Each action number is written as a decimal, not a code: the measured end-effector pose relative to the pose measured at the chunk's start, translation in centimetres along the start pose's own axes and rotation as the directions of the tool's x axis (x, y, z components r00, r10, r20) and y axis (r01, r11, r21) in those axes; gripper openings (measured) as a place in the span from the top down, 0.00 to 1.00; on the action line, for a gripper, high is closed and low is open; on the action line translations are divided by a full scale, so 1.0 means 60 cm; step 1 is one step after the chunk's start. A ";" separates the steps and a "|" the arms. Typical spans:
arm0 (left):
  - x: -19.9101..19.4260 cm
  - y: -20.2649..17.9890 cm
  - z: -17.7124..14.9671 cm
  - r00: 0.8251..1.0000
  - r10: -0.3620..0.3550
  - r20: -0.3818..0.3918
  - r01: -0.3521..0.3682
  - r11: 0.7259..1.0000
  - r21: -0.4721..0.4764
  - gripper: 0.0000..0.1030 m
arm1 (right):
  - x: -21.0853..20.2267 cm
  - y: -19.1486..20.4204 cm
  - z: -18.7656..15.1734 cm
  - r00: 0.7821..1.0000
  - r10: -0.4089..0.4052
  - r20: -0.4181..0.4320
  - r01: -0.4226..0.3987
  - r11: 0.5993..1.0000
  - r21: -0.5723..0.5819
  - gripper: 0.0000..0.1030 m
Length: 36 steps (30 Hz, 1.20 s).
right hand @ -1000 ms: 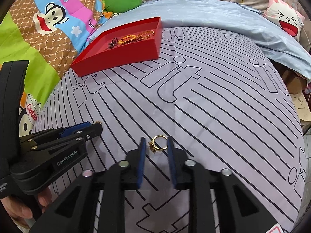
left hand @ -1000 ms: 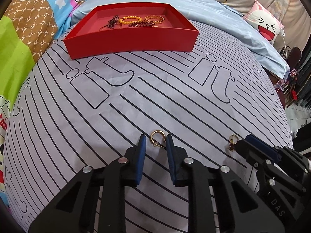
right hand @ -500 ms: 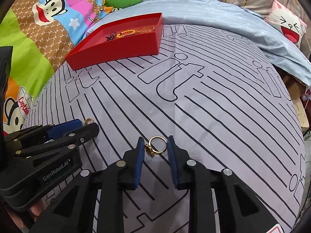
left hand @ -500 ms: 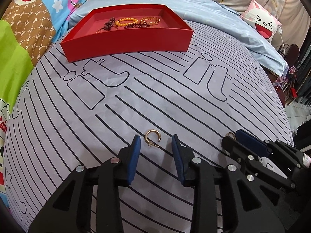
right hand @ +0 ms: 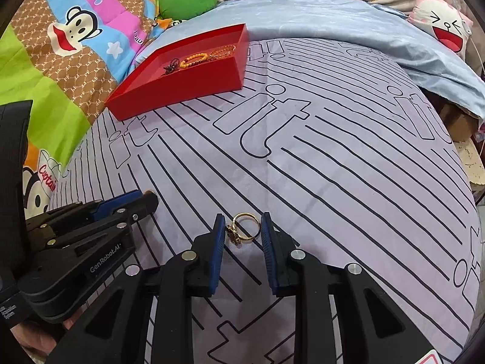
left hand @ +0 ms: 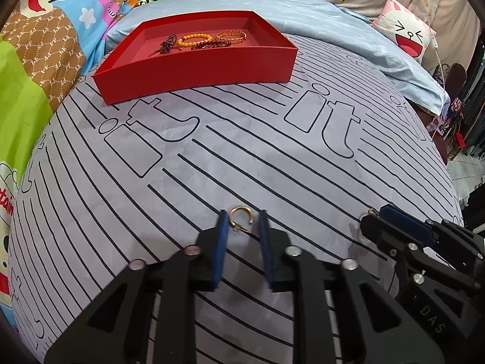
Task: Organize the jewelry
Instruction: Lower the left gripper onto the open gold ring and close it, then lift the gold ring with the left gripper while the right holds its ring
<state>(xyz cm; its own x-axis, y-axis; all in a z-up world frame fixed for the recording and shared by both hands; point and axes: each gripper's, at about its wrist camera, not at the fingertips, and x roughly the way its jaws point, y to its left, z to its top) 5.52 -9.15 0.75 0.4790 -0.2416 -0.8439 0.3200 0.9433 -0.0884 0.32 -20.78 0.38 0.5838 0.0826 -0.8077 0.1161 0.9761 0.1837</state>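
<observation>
The left gripper (left hand: 242, 221) is seen nearest in its own view, pointed down at the bed. Its two black fingers with blue pads (left hand: 220, 236) are closing, and a small open gold hoop earring (left hand: 240, 219) lies between them on the cloth. A narrow gap is seen on each side of the hoop, so it is not pinched yet.

The right gripper (right hand: 241, 227) is held just beside it, over the same cloth. A gold ring with a dark ornamented top (right hand: 244, 232) lies between its blue-padded fingers (right hand: 219, 239). The ornament is very close to the left pad and the band is close to the other pad; whether the pads already press on the ring cannot be told.

In the left view the right gripper (left hand: 371, 217) is seen at the lower right, with a bit of gold at its tips.

Both pieces rest on a pale lilac bed sheet with black stripes and outlined letters (left hand: 242, 157).

Farther away, near the far left part of the sheet, a shallow red rectangular cardboard tray (left hand: 194, 69) is placed. Inside it are seen a dark red beaded bracelet (left hand: 168, 44), an orange beaded bracelet (left hand: 194, 38) and a golden-brown bracelet (left hand: 232, 35).

Behind the tray a light blue blanket (left hand: 303, 15) is spread. A colourful cartoon-monkey quilt (right hand: 75, 36) lies at the left, and a white cushion with a laughing face (left hand: 406, 36) at the far right.
</observation>
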 end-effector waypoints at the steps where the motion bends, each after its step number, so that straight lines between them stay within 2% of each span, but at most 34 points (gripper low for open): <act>1: 0.000 0.002 0.000 1.000 -0.010 -0.002 0.010 1.000 -0.003 0.84 | -0.001 0.001 0.001 1.000 0.001 0.002 -0.001 1.000 -0.001 0.78; 3: -0.003 0.009 -0.002 1.000 -0.027 -0.008 0.027 1.000 -0.013 0.84 | -0.004 0.001 0.002 1.000 0.007 0.001 -0.007 1.000 -0.002 0.93; 4: -0.004 0.011 -0.003 0.999 -0.031 -0.009 0.031 0.999 -0.017 0.84 | -0.004 0.001 0.002 1.000 0.012 -0.002 -0.012 1.000 0.001 0.94; 17: -0.022 0.041 -0.020 0.997 -0.074 -0.021 0.073 0.995 -0.061 0.84 | -0.005 -0.008 0.000 1.000 0.013 -0.003 -0.013 1.000 0.016 0.94; 23: -0.039 0.038 -0.022 0.996 -0.089 -0.007 0.088 0.995 -0.053 0.84 | -0.013 -0.019 -0.004 1.000 0.025 0.006 -0.025 0.999 0.031 0.94; 24: -0.040 0.037 -0.022 0.996 -0.090 -0.007 0.090 0.995 -0.052 0.84 | -0.013 -0.021 -0.006 1.000 0.025 0.006 -0.026 0.999 0.032 0.93; 28: -0.042 0.033 -0.022 0.996 -0.093 -0.011 0.093 0.995 -0.047 0.84 | -0.016 -0.026 -0.014 1.000 0.012 0.009 -0.013 0.999 0.034 0.69; 29: -0.041 0.032 -0.023 0.995 -0.094 -0.013 0.093 0.994 -0.049 0.84 | -0.015 -0.026 -0.015 1.000 0.013 0.007 -0.013 0.999 0.033 0.66; 36: -0.040 0.033 -0.024 0.995 -0.095 -0.018 0.094 0.994 -0.051 0.84 | 0.004 -0.011 -0.015 1.000 -0.001 -0.010 0.002 1.000 0.009 0.67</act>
<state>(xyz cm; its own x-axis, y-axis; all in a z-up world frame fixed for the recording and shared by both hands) 3.81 -6.40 1.82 0.4315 -0.3261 -0.8411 0.3217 0.9267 -0.1942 -0.35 -21.26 -0.42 0.5760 0.0831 -0.8132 0.1245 0.9743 0.1877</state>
